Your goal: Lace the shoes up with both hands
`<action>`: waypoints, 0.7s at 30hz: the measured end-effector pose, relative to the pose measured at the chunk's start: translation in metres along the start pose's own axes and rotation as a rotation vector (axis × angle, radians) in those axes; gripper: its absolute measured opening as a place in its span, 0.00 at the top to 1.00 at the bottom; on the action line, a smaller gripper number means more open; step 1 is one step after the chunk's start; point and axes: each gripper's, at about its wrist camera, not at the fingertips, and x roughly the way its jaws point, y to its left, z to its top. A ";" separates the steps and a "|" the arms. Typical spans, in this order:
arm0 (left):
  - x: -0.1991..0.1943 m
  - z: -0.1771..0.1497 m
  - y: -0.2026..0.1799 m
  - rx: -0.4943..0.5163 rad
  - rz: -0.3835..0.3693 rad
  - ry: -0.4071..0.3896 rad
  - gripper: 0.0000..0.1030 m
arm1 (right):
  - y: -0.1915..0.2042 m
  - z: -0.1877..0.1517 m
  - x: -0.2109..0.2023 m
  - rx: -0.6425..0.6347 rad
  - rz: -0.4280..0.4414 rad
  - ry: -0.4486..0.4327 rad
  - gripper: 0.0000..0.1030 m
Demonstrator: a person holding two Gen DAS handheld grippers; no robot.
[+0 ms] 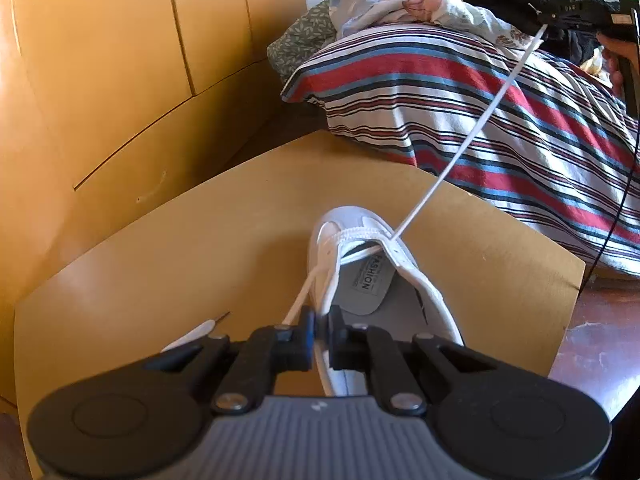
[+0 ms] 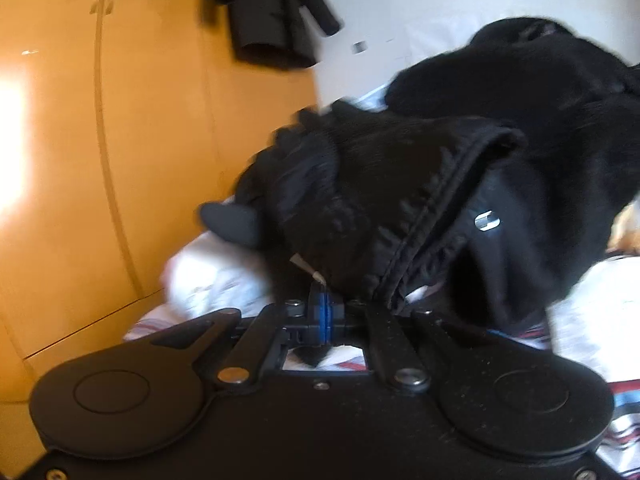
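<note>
Black grippers, blue-padded fingers (image 1: 308,326), silver screws

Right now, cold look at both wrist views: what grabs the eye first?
The taut white lace running diagonally from the white sneaker on the wooden table up to the right gripper over the striped bedding. Nearer, the left gripper pinches the sneaker's rim beside the other lace end. In the right wrist view, black clothing fills the frame.

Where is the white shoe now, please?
In the left wrist view the white shoe stands on the wooden table, just ahead of the left gripper, near the striped bedding.
</note>
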 end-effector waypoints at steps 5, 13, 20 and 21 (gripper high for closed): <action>-0.008 -0.006 0.006 -0.048 0.036 -0.021 0.94 | 0.033 0.001 -0.003 -0.054 0.161 0.018 0.99; -0.037 -0.031 0.028 -0.101 0.071 0.002 0.93 | 0.151 -0.028 -0.001 -0.238 0.630 0.186 0.99; -0.040 -0.032 0.023 -0.058 0.052 -0.003 0.82 | 0.272 -0.123 0.014 -0.456 0.976 0.540 0.99; -0.040 -0.030 0.023 -0.052 0.050 -0.013 0.80 | 0.285 -0.139 0.020 -0.489 1.000 0.587 0.99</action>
